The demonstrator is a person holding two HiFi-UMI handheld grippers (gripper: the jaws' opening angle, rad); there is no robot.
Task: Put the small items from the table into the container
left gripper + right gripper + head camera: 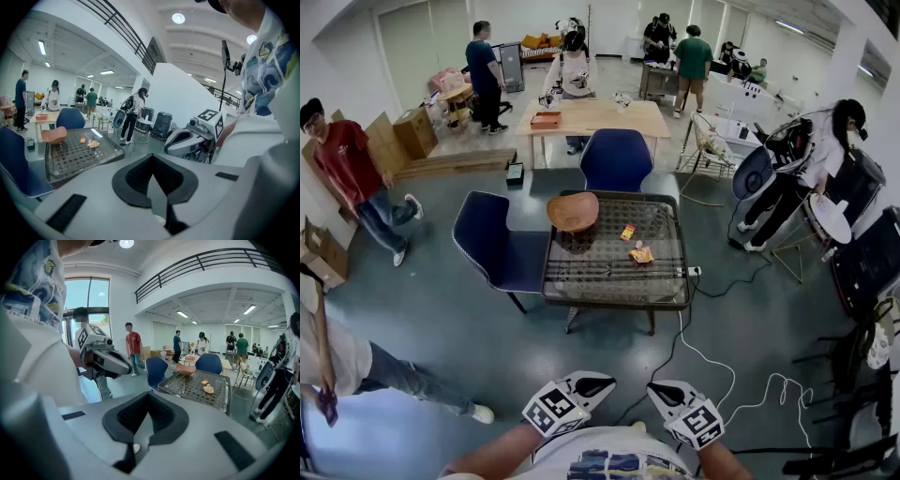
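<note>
A low table with a dark mesh top [581,279] stands some way ahead of me. A brown wooden bowl [573,212] sits on its far left corner. Two small items lie right of it, a red and yellow packet [628,232] and an orange-yellow packet [641,254]. My left gripper [589,384] and right gripper [666,390] are held close to my body, far short of the table, both shut and empty. In the left gripper view the bowl [54,135] and packets [92,144] show at the left. The right gripper view has the bowl [186,370] and packets [207,389] at centre right.
A blue chair [497,246] stands left of the table and another [617,159] behind it. A white cable [712,366] runs over the floor from a power strip [694,271] at the table's right edge. Several people stand around the room; a person [342,342] is close at my left.
</note>
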